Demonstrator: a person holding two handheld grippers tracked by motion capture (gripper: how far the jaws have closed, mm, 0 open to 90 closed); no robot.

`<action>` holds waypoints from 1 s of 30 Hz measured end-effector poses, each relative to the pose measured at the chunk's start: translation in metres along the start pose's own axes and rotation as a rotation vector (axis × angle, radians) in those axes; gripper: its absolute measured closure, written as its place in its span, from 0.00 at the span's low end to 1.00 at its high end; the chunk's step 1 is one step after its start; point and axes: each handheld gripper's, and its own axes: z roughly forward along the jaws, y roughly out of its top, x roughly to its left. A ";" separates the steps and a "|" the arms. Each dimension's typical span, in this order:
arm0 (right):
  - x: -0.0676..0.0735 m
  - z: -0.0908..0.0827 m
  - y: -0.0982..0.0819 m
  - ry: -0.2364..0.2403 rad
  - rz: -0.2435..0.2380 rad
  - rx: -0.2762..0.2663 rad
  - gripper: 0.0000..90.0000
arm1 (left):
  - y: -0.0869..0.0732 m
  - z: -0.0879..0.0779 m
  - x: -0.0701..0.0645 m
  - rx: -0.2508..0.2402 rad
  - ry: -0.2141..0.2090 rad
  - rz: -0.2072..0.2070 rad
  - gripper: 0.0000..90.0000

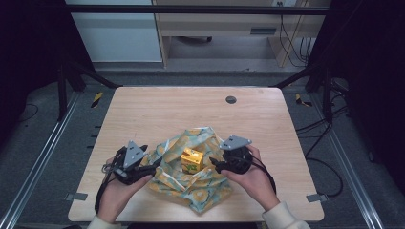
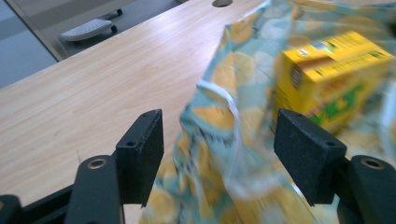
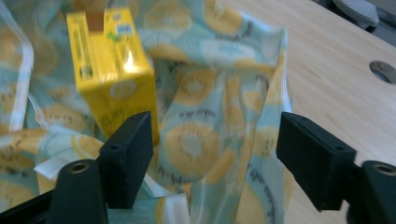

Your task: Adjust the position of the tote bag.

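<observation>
Cloth (image 1: pixel 191 183), lemon-printed, lies crumpled at lower centre of the tabletop (image 1: pixel 157 112) around a yellow carton (image 1: pixel 192 161). Left gripper (image 1: pixel 150 170) and right gripper (image 1: pixel 213 165) have jaws apart; loose folds could slump or tip the carton.

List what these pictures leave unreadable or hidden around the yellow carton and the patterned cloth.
- Yellow carton: its print is too small in the high view and blurred in both gripper views.
- Carton's base: hidden by folds of the patterned cloth in every view.
- Cloth's near edge: cut off by the bottom edge in the left gripper view.
</observation>
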 end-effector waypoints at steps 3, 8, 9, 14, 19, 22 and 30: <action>0.008 -0.002 -0.019 -0.035 -0.004 0.027 0.21 | -0.008 0.020 0.000 0.063 -0.017 -0.005 0.37; 0.013 0.003 -0.051 -0.020 0.018 0.085 0.20 | -0.032 0.032 -0.003 0.150 -0.043 0.008 0.50; 0.014 0.002 -0.056 -0.002 0.046 0.086 0.25 | -0.035 0.030 -0.005 0.158 -0.059 0.018 0.56; 0.022 -0.009 -0.072 0.037 0.015 0.136 0.48 | -0.041 0.023 -0.012 0.198 -0.084 0.063 0.71; 0.016 -0.011 -0.082 0.074 0.022 0.157 0.82 | -0.042 0.025 -0.015 0.234 -0.098 0.103 0.83; 0.014 -0.015 -0.080 0.092 0.014 0.147 1.00 | -0.042 0.023 -0.012 0.253 -0.109 0.106 0.94; 0.005 -0.023 -0.086 0.115 0.027 0.154 0.95 | -0.048 0.025 -0.002 0.264 -0.102 0.081 0.87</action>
